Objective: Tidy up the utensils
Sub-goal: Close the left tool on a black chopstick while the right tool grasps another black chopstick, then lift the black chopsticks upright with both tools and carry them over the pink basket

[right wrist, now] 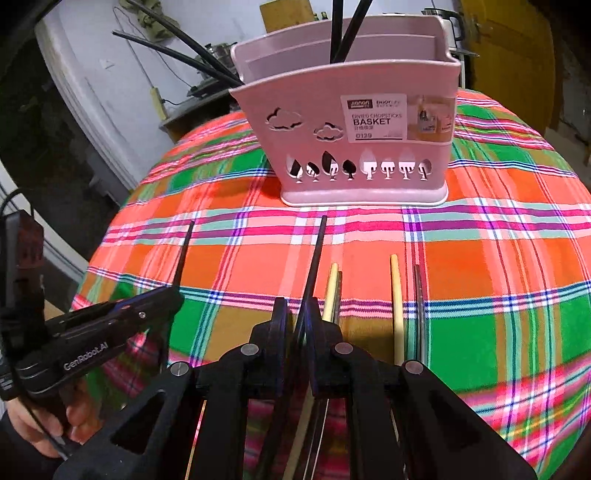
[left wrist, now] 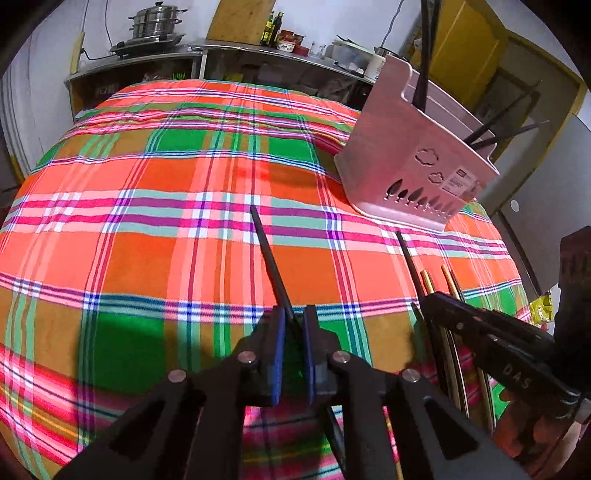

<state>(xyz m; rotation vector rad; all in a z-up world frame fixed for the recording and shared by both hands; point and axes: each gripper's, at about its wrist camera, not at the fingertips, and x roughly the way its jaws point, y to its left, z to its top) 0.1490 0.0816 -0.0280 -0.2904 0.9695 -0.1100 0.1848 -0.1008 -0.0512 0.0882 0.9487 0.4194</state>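
A pink chopstick basket point(right wrist: 365, 122) stands on the plaid tablecloth, with several black chopsticks leaning in it; it also shows in the left wrist view point(left wrist: 410, 147). My left gripper point(left wrist: 293, 314) is shut on a black chopstick point(left wrist: 267, 254) that points forward above the cloth; this gripper shows in the right wrist view point(right wrist: 173, 291). My right gripper point(right wrist: 297, 306) is shut on another black chopstick point(right wrist: 316, 254), aimed at the basket; it shows in the left wrist view point(left wrist: 432, 299). Two beige chopsticks point(right wrist: 396, 291) and dark ones lie on the cloth beside it.
The plaid tablecloth point(left wrist: 147, 229) covers a round table. Behind it is a steel counter point(left wrist: 229, 51) with a steamer pot point(left wrist: 155, 22), bottles and jars. A yellow door point(right wrist: 509, 44) is behind the basket.
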